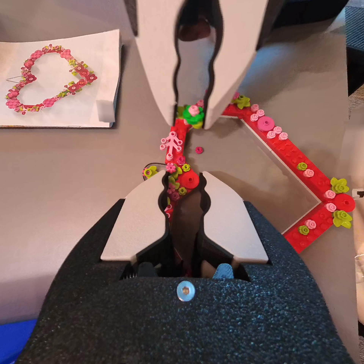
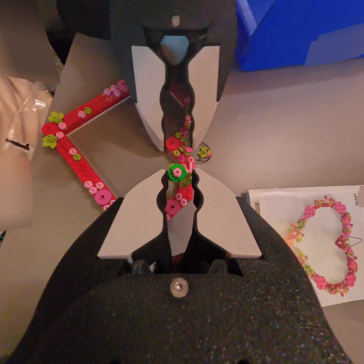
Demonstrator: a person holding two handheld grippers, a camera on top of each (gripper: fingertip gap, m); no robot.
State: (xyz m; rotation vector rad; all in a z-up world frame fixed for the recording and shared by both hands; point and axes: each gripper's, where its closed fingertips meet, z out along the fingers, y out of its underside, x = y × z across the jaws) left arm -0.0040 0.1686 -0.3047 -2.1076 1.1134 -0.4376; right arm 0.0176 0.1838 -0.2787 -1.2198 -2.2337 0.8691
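Note:
A red brick frame point(image 1: 291, 153) with pink, red and lime flower studs lies on the grey table; it also shows in the right wrist view point(image 2: 78, 165). My left gripper point(image 1: 184, 174) is shut on one corner of the frame, by a red round disc point(image 1: 190, 180). My right gripper point(image 2: 179, 172) faces it from the opposite side. It is shut on a green flower piece with a pink stud point(image 2: 176, 173), held on the frame's bar. The right gripper point(image 1: 190, 121) also shows at the top of the left wrist view. The left gripper point(image 2: 179, 147) shows at the top of the right wrist view.
A loose dark pink stud point(image 1: 199, 150) lies on the table inside the frame. A pink branch piece point(image 1: 171, 144) sits on the bar between the grippers. A booklet picturing a flower heart point(image 1: 78, 59) lies beside it. A blue box point(image 2: 295, 29) and a clear plastic bag point(image 2: 19, 110) stand at the edges. My right fingertips sit around 5 cm from my left ones.

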